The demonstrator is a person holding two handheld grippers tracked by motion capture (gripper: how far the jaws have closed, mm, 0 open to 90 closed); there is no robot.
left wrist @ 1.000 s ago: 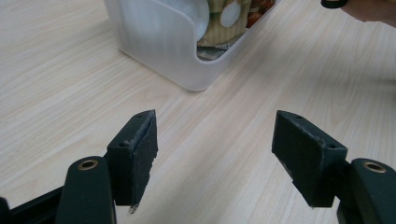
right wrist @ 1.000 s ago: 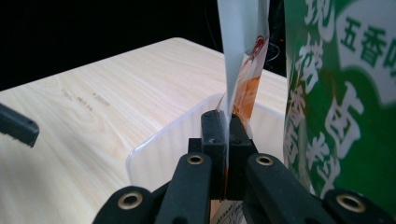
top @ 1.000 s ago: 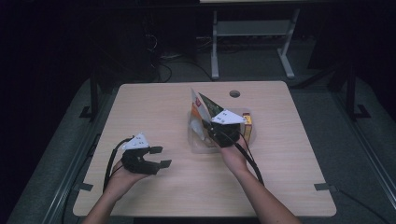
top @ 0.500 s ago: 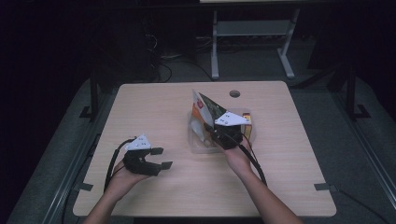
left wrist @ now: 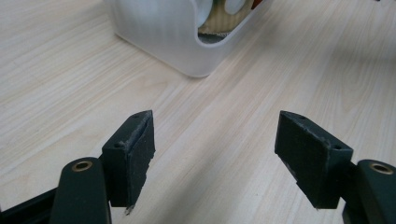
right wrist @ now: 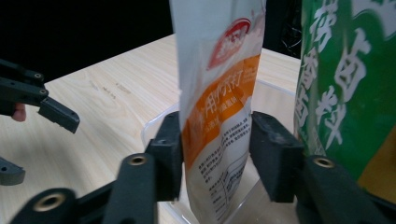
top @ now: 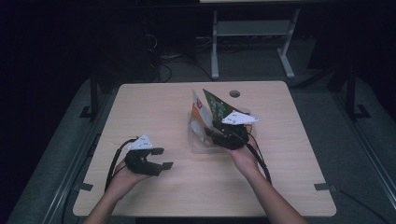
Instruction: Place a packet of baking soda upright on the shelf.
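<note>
A white and orange snack pouch (top: 198,109) (right wrist: 219,70) stands upright in a clear plastic bin (top: 196,145) (right wrist: 154,123) at the table's middle. A green pouch (top: 217,105) (right wrist: 345,79) leans beside it in the same bin. My right gripper (top: 211,130) (right wrist: 215,144) reaches into the bin. Its jaws have just been opening, and they now stand on either side of the white and orange pouch without squeezing it. My left gripper (top: 166,157) (left wrist: 215,149) hovers low over bare wood at the front left, open and empty, pointing toward the bin (left wrist: 163,32).
The wooden table (top: 154,107) has a round cable hole (top: 234,93) near its far edge. Cables trail from both grippers toward the front edge. A metal stand (top: 252,37) is on the dark floor beyond the table.
The right gripper's jaws have parted around the white and orange pouch, which still stands in the bin. The right hand shifted only slightly. The left gripper has kept still.
</note>
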